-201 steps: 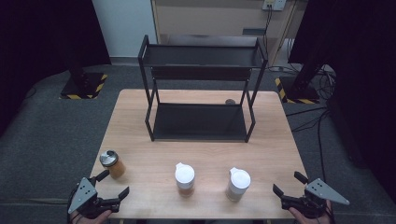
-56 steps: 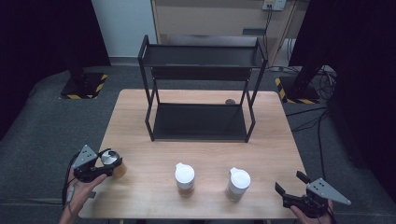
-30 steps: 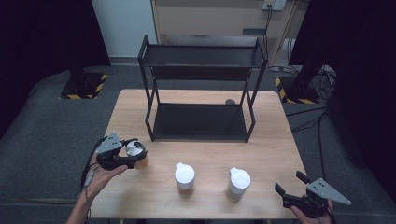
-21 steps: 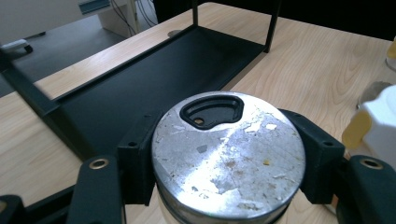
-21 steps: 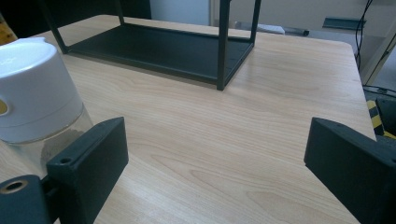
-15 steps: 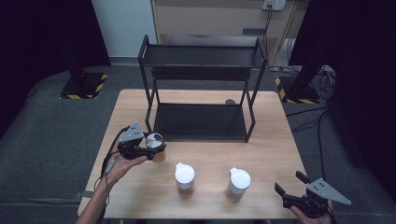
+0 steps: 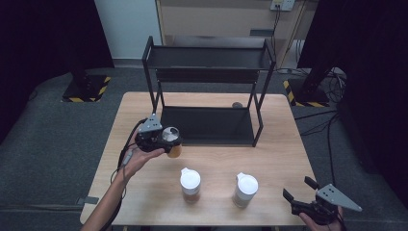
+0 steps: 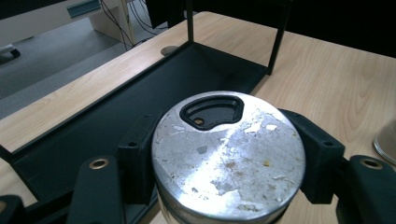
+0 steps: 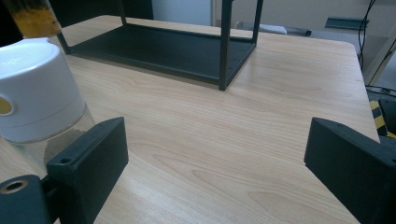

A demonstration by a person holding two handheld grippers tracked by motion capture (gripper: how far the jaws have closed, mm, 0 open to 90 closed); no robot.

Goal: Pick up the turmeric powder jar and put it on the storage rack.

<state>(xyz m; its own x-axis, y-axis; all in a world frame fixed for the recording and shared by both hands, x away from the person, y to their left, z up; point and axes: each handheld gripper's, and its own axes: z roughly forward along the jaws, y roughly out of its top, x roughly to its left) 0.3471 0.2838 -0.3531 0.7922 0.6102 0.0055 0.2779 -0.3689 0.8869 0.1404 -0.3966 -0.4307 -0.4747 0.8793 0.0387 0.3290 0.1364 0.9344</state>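
Left claw (image 7: 166,140) clamped on a jar (image 7: 171,141), jaws pressing both sides. Jar: round silvery metal lid, scuffed and flecked, with a black-rimmed pour opening near one edge; amber-orange contents visible below the lid. Jar held off the worktop (image 7: 279,144), just in front of the black rack (image 7: 207,126), at its lower shelf's left front corner. Right claw (image 7: 303,195) spread wide, empty, near the worktop's right front corner.
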